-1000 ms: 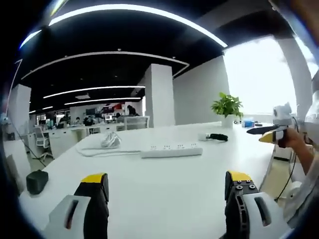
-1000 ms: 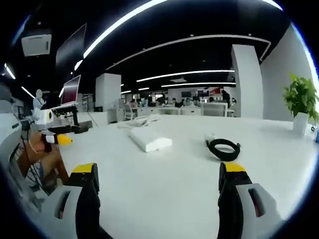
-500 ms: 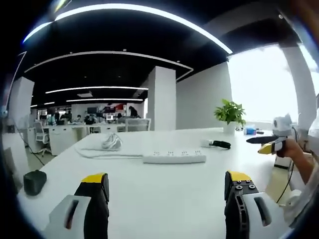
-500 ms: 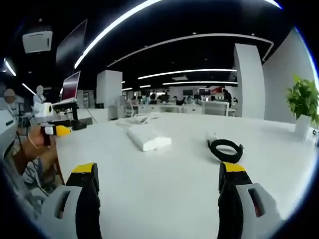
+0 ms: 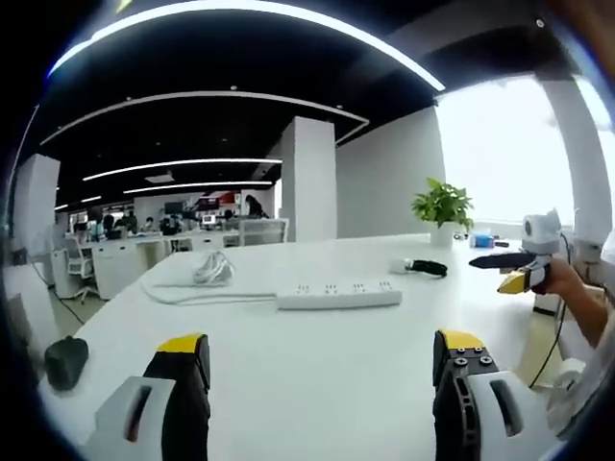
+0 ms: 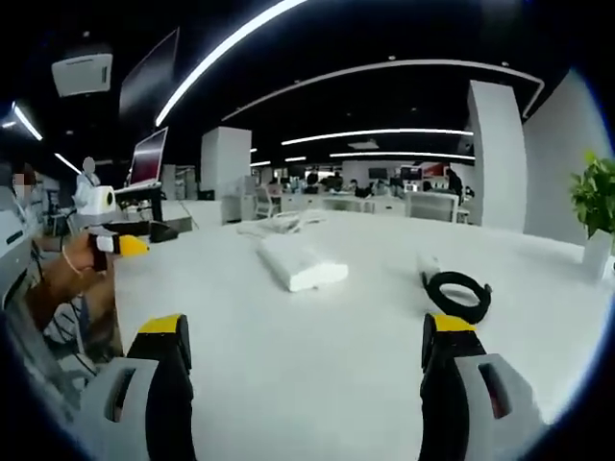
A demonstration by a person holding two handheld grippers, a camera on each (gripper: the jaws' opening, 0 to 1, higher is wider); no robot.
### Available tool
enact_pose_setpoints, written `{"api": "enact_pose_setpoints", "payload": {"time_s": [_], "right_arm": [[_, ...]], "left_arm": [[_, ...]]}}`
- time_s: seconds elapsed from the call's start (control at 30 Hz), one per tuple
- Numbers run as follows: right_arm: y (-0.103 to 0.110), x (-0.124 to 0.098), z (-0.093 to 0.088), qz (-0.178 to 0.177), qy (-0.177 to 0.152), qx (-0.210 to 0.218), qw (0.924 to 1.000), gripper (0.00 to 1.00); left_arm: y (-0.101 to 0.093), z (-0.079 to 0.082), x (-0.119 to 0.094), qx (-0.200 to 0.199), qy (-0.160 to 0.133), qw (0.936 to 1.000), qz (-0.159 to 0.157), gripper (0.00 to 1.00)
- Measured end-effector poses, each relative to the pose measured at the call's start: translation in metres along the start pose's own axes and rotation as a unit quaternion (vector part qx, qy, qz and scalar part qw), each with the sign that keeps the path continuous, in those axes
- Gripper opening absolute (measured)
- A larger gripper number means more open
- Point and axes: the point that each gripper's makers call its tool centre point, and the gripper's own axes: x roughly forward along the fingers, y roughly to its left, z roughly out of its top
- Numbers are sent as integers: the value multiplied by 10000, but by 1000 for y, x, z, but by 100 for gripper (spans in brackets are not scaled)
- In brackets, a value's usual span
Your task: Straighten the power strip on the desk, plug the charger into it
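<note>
While the left gripper [image 5: 322,351] hangs above the near edge of the white desk [image 5: 317,384], its yellow-tipped jaws stand wide apart with nothing between them in the left gripper view. The white power strip [image 5: 338,295] lies flat at twelve o'clock from the jaws, well beyond them, its row of sockets facing up. Its white cable [image 5: 207,274] runs off toward ten o'clock and ends in a loose coil. The charger [image 5: 415,267], a white plug with a coiled black cord, lies at one o'clock, apart from the strip. A potted plant [image 5: 443,209] stands behind it. A dark mouse [image 5: 63,359] sits at nine o'clock near the desk edge. The right gripper [image 5: 514,270] enters at three o'clock, held in a hand [image 5: 567,283].

In the right gripper view, the right gripper [image 6: 300,351] also has its jaws spread wide and empty. The power strip [image 6: 302,265] lies at twelve o'clock, end-on and slightly slanted. The charger [image 6: 456,291] lies at two o'clock, just beyond the right jaw. The left gripper [image 6: 125,240] appears at nine o'clock; whether its jaws are apart cannot be told here.
</note>
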Motion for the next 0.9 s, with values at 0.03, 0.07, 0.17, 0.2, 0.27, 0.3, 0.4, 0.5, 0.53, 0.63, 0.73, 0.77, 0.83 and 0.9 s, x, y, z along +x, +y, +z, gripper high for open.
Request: {"api": "enact_pose_setpoints", "payload": {"time_s": [0.03, 0.07, 0.17, 0.2, 0.27, 0.3, 0.4, 0.5, 0.53, 0.63, 0.73, 0.77, 0.83, 0.9], "right_arm": [[0, 1, 0, 14, 0, 7, 10000, 100], [0, 2, 1, 22, 4, 11, 10000, 100], [-3, 6, 2, 5, 10, 11, 10000, 100], [-3, 6, 2, 3, 10, 13, 10000, 100], [-4, 9, 3, 14, 19, 19, 10000, 100], [-4, 10, 3, 24, 25, 21, 10000, 100], [-4, 15, 5, 44, 26, 15, 10000, 100], [-3, 20, 6, 61, 11, 7, 10000, 100], [-3, 22, 7, 66, 8, 10, 10000, 100], [-1, 28, 6, 124, 17, 36, 9999, 100], [0, 32, 6, 153, 53, -6, 9999, 99], [0, 33, 6, 157, 57, -28, 9999, 99], [0, 35, 7, 169, 47, -42, 9998, 99], [0, 37, 9, 190, 23, -30, 9998, 99]], "left_arm": [[1, 0, 1, 21, 11, 10000, -15, 99], [2, 0, 1, 27, 29, 10000, -21, 99], [6, 0, 4, 22, 53, 10000, -24, 99], [7, 1, 5, 17, 67, 10000, -27, 99], [9, 1, 6, 1, 93, 9999, -46, 99], [9, 1, 7, -5, 103, 9999, -66, 99], [11, 2, 11, -1, 134, 9999, -109, 99], [16, 5, 14, 73, 161, 9998, -77, 99], [17, 7, 15, 89, 154, 9998, -74, 99], [20, 10, 19, 85, 113, 9998, -110, 99], [25, 10, 22, 30, 140, 9998, -120, 99], [26, 10, 23, 31, 153, 9998, -124, 99], [28, 10, 25, 36, 177, 9998, -103, 99], [32, 9, 27, 145, 193, 9997, -54, 99]]}}
